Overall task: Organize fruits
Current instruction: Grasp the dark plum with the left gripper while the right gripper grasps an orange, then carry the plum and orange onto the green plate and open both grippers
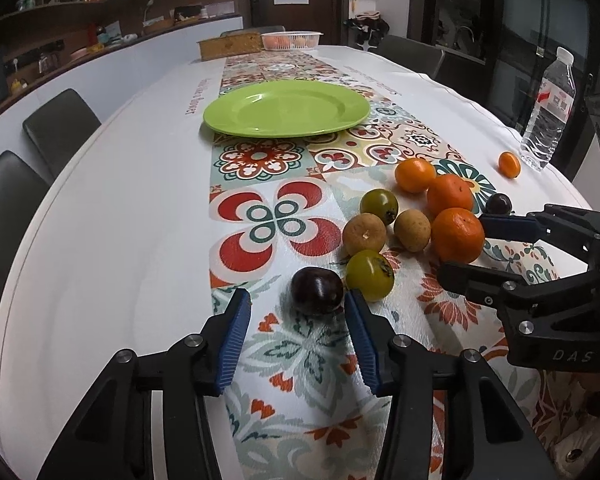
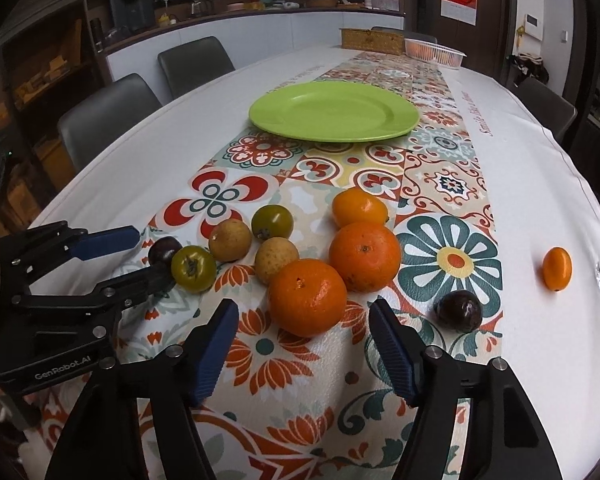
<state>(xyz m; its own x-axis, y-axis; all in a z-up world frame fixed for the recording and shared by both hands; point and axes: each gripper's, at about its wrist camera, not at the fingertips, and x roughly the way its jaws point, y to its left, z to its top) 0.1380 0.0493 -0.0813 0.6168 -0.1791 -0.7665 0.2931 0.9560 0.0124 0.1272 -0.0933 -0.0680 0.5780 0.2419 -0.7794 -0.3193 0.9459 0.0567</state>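
Observation:
A dark plum [image 1: 317, 291] lies on the patterned runner between the tips of my left gripper [image 1: 298, 304]. The right pad sits close to it and the left pad stands clear, so the gripper is open. My right gripper [image 2: 305, 316] is open around the nearest orange [image 2: 307, 297], with a gap on each side. Behind them cluster two more oranges [image 2: 365, 256], two green-yellow fruits [image 2: 193, 268] and two tan fruits [image 2: 230, 239]. A second plum [image 2: 458, 311] and a small orange fruit [image 2: 557, 268] lie apart to the right. The green plate [image 2: 334, 111] holds nothing.
A water bottle [image 1: 548, 112] stands near the table's right edge. A woven box [image 1: 230, 45] and a plastic tub [image 1: 291, 39] of fruit sit at the far end. Grey chairs [image 1: 60, 128] line the left side. White cloth flanks the runner.

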